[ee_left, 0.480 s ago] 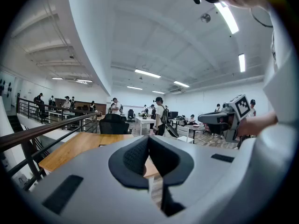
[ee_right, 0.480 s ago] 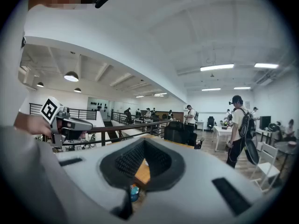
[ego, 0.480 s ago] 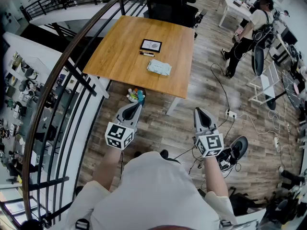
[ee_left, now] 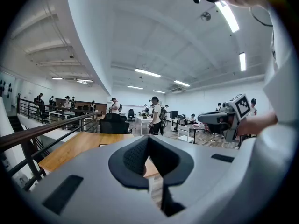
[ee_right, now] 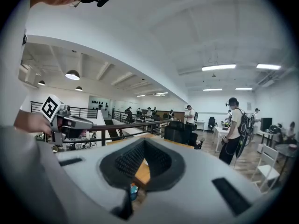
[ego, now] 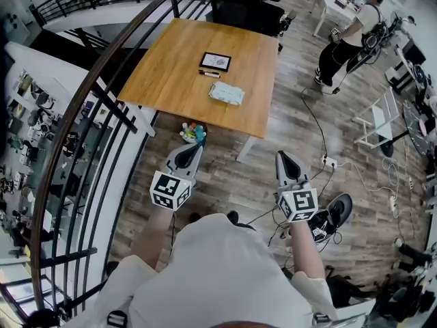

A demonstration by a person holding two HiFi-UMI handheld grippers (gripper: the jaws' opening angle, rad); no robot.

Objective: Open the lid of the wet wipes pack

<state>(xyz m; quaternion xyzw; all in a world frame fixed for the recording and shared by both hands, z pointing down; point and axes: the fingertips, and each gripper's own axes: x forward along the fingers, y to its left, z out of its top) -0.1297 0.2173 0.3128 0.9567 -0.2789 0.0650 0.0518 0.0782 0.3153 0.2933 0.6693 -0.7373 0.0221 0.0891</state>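
The wet wipes pack (ego: pixel 226 93), pale blue-green and flat, lies near the front edge of the wooden table (ego: pixel 171 67) in the head view. Both grippers hang over the floor well short of the table, pointing toward it. My left gripper (ego: pixel 188 152) is shut and holds nothing; its jaws meet at the tip (ee_left: pixel 148 139). My right gripper (ego: pixel 285 158) is also shut and holds nothing (ee_right: pixel 144 143). In the gripper views the jaws hide the pack.
A black-framed tablet (ego: pixel 216 61) and a dark pen (ego: pixel 209 74) lie on the table behind the pack. Colourful small items (ego: pixel 193 134) sit on the floor by the table's front. A black railing (ego: pixel 102 108) runs along the left. Cables (ego: pixel 321 149) cross the floor; a person (ego: pixel 351 33) stands far right.
Both grippers stay in nearly the same place. The person at the back right has moved a little further up and away.
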